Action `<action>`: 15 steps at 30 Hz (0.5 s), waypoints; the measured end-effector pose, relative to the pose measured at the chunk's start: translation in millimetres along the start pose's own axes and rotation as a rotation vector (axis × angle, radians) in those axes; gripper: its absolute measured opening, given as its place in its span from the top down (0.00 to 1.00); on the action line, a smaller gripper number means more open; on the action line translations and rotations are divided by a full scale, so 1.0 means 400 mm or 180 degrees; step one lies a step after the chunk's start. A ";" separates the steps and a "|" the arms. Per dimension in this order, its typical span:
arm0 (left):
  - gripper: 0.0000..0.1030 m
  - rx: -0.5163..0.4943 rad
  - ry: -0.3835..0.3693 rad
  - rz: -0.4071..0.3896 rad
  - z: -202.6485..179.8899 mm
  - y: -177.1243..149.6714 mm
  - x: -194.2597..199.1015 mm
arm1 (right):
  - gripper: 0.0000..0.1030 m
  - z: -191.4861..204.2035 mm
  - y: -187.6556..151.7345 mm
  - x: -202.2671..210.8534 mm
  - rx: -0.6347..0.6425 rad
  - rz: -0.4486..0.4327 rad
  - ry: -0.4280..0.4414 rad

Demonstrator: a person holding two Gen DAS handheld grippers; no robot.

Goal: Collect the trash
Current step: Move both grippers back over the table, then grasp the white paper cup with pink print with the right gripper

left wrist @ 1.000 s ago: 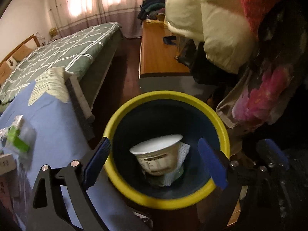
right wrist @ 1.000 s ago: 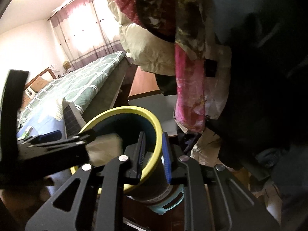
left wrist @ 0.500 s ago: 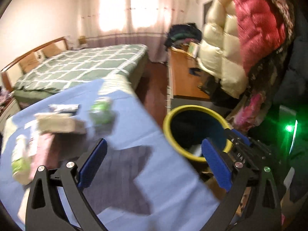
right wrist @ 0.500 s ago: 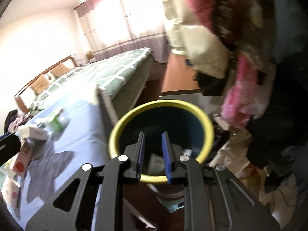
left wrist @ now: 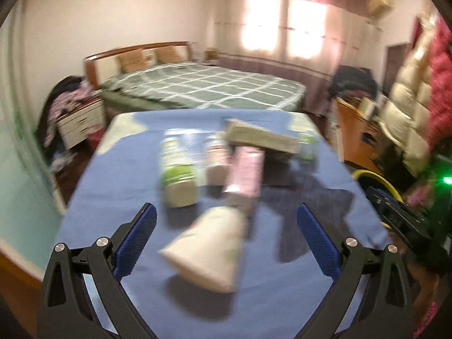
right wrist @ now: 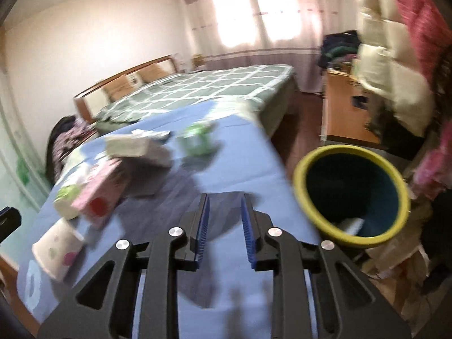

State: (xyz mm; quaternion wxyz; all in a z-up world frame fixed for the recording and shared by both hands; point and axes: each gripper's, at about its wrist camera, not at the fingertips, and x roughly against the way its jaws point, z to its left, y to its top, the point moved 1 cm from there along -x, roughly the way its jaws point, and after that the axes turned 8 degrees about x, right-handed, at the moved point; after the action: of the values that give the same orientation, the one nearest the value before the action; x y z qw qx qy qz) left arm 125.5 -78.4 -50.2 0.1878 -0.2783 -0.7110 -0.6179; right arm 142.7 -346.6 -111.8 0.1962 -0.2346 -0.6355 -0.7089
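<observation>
Trash lies on the blue-covered table (left wrist: 118, 175): a tipped paper cup (left wrist: 206, 248), a green-and-white bottle (left wrist: 176, 172), a pink carton (left wrist: 245, 175), a beige box (left wrist: 260, 137) and a small green packet (left wrist: 306, 144). My left gripper (left wrist: 224, 243) is open and empty, straddling the paper cup from above. My right gripper (right wrist: 224, 226) hangs over the table's right part with its jaws a narrow gap apart and nothing between them. The yellow-rimmed dark bin (right wrist: 350, 186) stands off the table's right edge, with white trash inside. The cup (right wrist: 56, 250) and carton (right wrist: 101, 192) show in the right view too.
A bed with a green checked cover (left wrist: 203, 84) lies beyond the table. A wooden desk (right wrist: 344, 107) and hanging coats (right wrist: 401, 65) stand at the right behind the bin. A nightstand with clothes (left wrist: 76, 115) is at the left. Everything is motion-blurred.
Both grippers swung left from over the bin to the table. The left gripper now faces the trash pile. The right gripper's jaws have opened slightly and no longer grip the bin's rim.
</observation>
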 end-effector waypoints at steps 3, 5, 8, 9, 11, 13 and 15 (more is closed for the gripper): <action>0.05 0.0147 0.0211 -0.0098 0.095 0.000 0.027 | 0.78 0.100 -0.001 -0.003 0.0192 0.0023 0.0272; 0.05 0.0236 0.0337 -0.0165 0.150 0.001 0.046 | 0.78 0.169 -0.005 0.005 0.0352 0.0017 0.0428; 0.05 0.0337 0.0451 -0.0258 0.212 0.003 0.071 | 0.78 0.258 -0.015 0.022 0.0547 0.0000 0.0662; 0.05 0.0359 0.0477 -0.0294 0.225 0.003 0.080 | 0.78 0.287 -0.020 0.029 0.0601 -0.0008 0.0743; 0.05 0.0371 0.0507 -0.0351 0.242 0.004 0.097 | 0.78 0.332 -0.032 0.041 0.0686 -0.0023 0.0884; 0.05 0.0381 0.0528 -0.0394 0.255 0.009 0.107 | 0.78 0.374 -0.046 0.055 0.0771 -0.0039 0.1022; 0.05 0.0401 0.0548 -0.0416 0.267 0.010 0.116 | 0.78 0.412 -0.055 0.066 0.0859 -0.0058 0.1141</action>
State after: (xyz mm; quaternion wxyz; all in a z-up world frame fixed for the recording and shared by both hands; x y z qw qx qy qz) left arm 100.3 34.5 -36.6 0.2246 -0.1650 -0.7462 -0.6046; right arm 122.1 -180.1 -100.6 0.3292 -0.0707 -0.6817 -0.6496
